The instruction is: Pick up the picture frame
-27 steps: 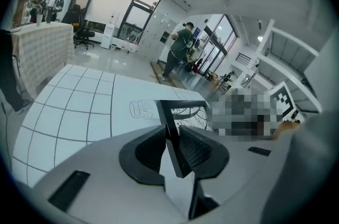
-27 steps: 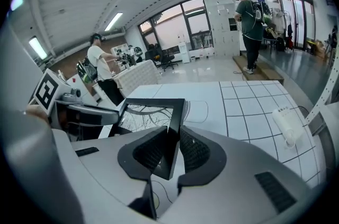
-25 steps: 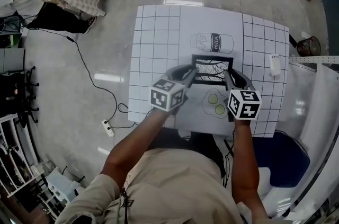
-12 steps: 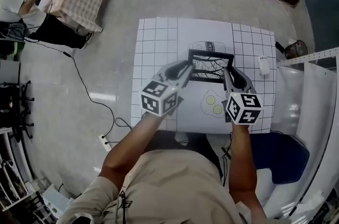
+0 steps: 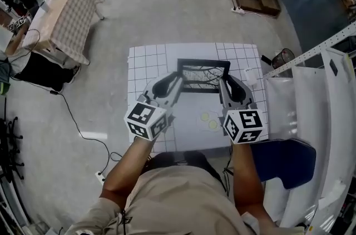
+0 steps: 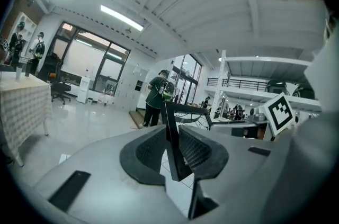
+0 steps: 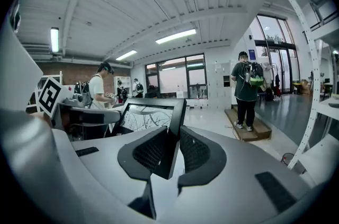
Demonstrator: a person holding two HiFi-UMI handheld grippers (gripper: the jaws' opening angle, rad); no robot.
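Observation:
A black picture frame (image 5: 203, 75) with a branch drawing hangs in the air above the white grid mat (image 5: 146, 63), held at both side edges. My left gripper (image 5: 177, 80) is shut on its left edge, and in the left gripper view that edge (image 6: 170, 135) stands pinched between the ribbed pads of the left gripper (image 6: 174, 153). My right gripper (image 5: 223, 84) is shut on the right edge. In the right gripper view the frame (image 7: 151, 116) tilts up, its edge clamped in the right gripper (image 7: 175, 153).
On the mat lie a printed egg drawing (image 5: 210, 120) and a small white box (image 5: 248, 76). A blue seat (image 5: 285, 161) is at the right, a cloth-covered table (image 5: 61, 17) at the far left, a bin (image 5: 282, 56) near the mat's right side. A person (image 7: 248, 89) stands on a low platform.
Both grippers have risen together with the picture frame, which has left the mat and tipped more upright. The mat and floor look farther below.

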